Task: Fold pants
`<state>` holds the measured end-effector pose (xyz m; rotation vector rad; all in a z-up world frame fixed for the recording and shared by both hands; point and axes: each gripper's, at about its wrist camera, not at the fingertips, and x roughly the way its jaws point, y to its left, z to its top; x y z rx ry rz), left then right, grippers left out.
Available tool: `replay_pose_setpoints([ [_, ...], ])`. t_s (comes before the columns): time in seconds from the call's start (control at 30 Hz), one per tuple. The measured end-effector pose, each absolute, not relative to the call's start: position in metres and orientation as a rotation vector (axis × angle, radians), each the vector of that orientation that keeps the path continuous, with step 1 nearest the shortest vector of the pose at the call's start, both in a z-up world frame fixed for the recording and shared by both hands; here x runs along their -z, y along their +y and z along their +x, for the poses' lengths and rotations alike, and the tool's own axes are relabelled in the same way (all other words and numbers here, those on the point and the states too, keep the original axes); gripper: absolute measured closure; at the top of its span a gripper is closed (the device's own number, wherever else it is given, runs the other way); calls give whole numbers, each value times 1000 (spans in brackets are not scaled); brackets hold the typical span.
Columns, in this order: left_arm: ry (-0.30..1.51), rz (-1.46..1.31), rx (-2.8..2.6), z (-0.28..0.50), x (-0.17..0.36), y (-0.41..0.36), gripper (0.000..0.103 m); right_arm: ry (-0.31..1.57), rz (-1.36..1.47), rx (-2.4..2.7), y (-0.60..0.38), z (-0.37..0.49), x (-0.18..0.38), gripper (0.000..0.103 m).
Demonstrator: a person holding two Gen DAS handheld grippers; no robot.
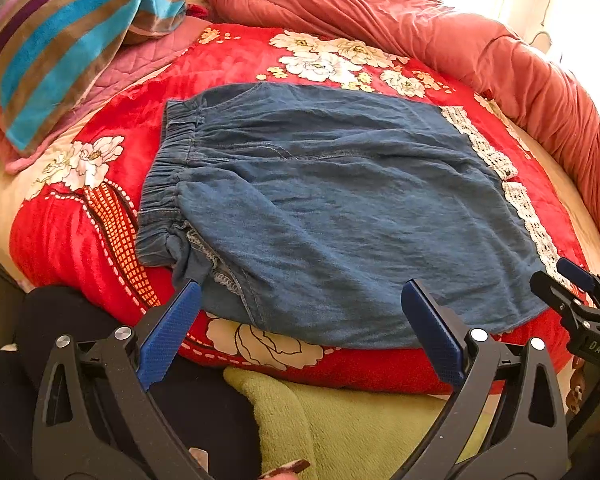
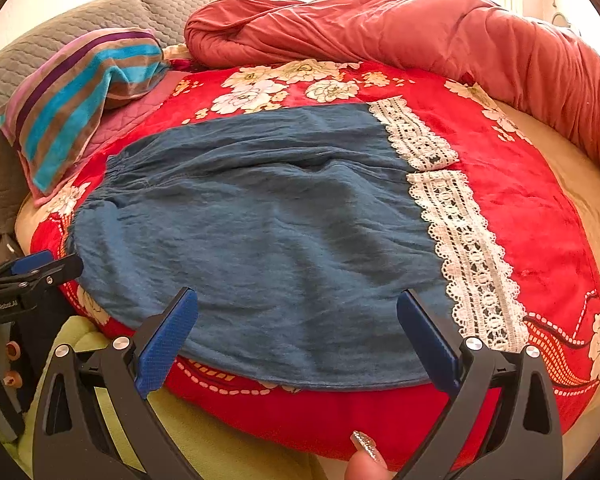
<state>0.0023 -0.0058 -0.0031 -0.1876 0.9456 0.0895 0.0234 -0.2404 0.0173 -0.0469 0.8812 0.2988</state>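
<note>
Lying flat, crinkled denim pants (image 1: 340,208) show lace-trimmed hems (image 2: 460,248).

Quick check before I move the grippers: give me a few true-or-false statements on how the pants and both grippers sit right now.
1. Both grippers are open. True: left gripper and right gripper hold nothing.
2. The pants lie flat on a red floral blanket. True.
3. The lace hems are at the left end. False: they are on the right; the elastic waistband is on the left.
4. The striped towel covers the waistband. False: it lies apart, beyond the pants.
</note>
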Motion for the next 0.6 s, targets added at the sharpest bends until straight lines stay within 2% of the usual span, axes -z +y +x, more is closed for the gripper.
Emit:
replay_pose_setpoints([
  [0.33, 951, -186, -84, 8, 5, -4, 9, 858, -31, -266, -252, 40, -21, 4],
  [0.6, 938, -191, -94, 44, -3, 7, 9, 853, 7, -167, -287, 84, -30, 4],
])
